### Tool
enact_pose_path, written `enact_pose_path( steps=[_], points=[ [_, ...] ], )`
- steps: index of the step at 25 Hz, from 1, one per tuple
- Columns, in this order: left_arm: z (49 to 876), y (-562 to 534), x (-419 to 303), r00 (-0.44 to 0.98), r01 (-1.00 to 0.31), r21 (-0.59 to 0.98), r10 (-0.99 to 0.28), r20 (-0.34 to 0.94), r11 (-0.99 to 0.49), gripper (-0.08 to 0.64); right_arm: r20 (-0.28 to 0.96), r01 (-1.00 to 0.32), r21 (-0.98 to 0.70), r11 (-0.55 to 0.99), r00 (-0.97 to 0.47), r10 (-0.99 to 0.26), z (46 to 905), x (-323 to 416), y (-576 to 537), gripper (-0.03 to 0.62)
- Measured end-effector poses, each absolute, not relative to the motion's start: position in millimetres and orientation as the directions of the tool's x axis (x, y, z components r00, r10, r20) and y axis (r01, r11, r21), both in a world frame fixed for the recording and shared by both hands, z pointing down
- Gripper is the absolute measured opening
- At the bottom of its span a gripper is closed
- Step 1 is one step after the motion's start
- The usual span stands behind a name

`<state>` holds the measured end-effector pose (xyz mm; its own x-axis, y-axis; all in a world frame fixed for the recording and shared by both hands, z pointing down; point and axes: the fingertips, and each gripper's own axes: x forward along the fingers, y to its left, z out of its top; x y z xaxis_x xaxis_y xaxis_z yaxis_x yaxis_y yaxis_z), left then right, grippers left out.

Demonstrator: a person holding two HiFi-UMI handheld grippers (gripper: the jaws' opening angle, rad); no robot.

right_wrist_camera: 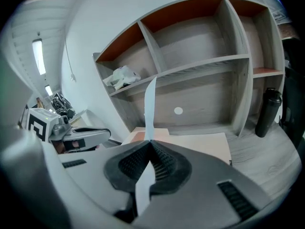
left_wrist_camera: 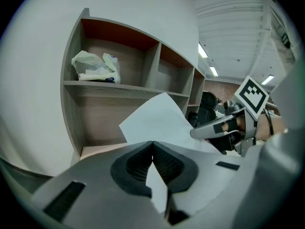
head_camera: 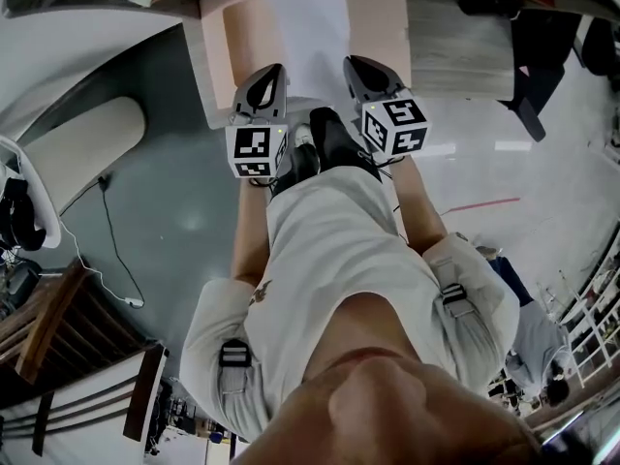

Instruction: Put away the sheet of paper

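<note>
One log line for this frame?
left gripper: shut on paper | right gripper: shut on paper | paper: held over board, facing shelf | stowed: no

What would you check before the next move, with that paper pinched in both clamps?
1. Left gripper shut on the sheet of paper: ok.
2. Right gripper shut on the sheet's other edge: ok.
3. Beige board under the sheet free of clutter: ok.
4. Lower shelf compartment straight ahead free of things: ok.
5. Black bottle out of the sheet's way: ok, it stands beyond the divider to the right.
6. Which spot the sheet belongs in: cannot tell.
</note>
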<state>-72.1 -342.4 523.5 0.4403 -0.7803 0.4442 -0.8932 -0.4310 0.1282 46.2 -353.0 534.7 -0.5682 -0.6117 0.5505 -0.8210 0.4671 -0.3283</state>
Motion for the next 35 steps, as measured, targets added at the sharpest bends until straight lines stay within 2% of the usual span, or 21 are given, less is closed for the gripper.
enact_pose_path(
  steps=[20, 35],
  points=[
    [567.6, -364.6, -37.5, 0.44, -0.89, 0.139, -0.741, 0.507, -0.434, 0.021, 0.658, -0.867, -0.338, 0.365, -0.495, -0.568, 617.8, 102.3, -379.5, 0.02],
    [585.4, -363.3, -23.7, 0.436, -0.891, 0.143, -0.727, 0.53, -0.43, 0.021, 0.704, -0.869, -0.381, 0.315, -0.494, -0.51, 677.1, 111.0, -388.8, 0.02]
  ],
)
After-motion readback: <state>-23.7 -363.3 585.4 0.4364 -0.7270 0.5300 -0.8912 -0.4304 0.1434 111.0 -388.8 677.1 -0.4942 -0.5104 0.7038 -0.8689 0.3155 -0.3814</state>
